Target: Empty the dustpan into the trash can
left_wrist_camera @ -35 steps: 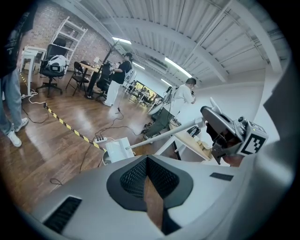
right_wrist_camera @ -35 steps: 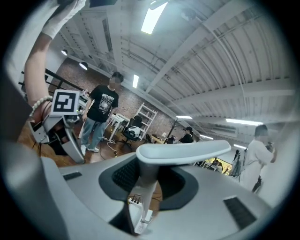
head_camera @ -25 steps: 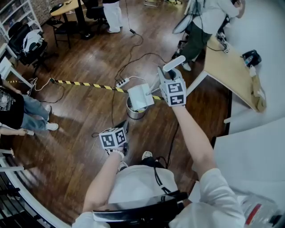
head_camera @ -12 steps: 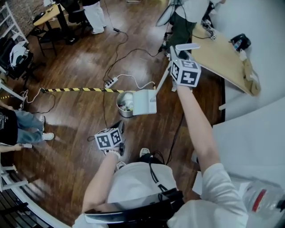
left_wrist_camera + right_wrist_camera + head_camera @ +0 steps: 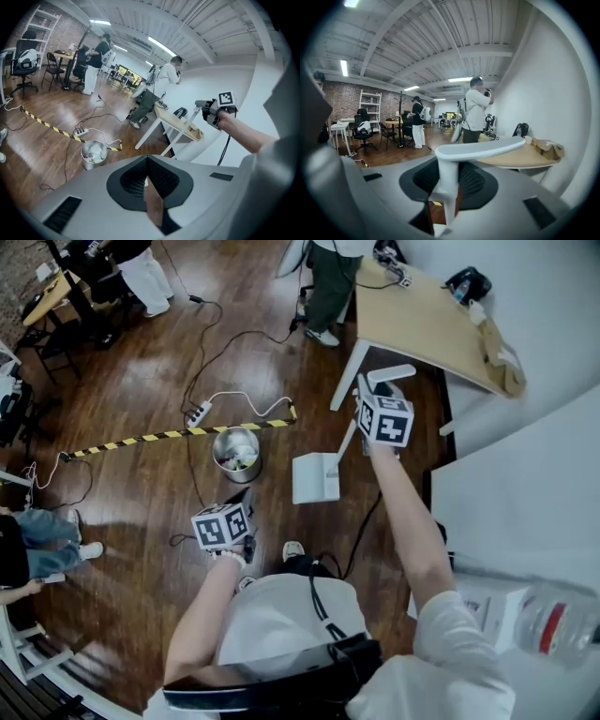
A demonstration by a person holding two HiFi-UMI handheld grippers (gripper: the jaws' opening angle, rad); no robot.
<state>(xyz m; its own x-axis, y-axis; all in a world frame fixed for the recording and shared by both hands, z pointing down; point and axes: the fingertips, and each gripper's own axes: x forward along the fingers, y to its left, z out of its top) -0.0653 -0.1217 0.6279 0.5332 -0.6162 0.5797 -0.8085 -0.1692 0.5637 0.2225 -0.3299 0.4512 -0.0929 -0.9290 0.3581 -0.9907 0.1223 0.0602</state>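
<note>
the dustpan has swung off the trash can, right gripper clamped on its handle; left gripper seems closed, empty. emptying looks done; next, lower it gently.

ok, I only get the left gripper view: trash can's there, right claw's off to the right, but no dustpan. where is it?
Observer: Head view: the dustpan is down low, right of the trash can, apart from it, not over it.
Operator: is the right claw really gripping it?
Observer: Right gripper view: yes, the right claw is shut on the upright stem of the white handle, below its crossbar.
Operator: anything in it?
Observer: Head view: its inside looks plain white. I can make out no debris, though it shows small there.
</note>
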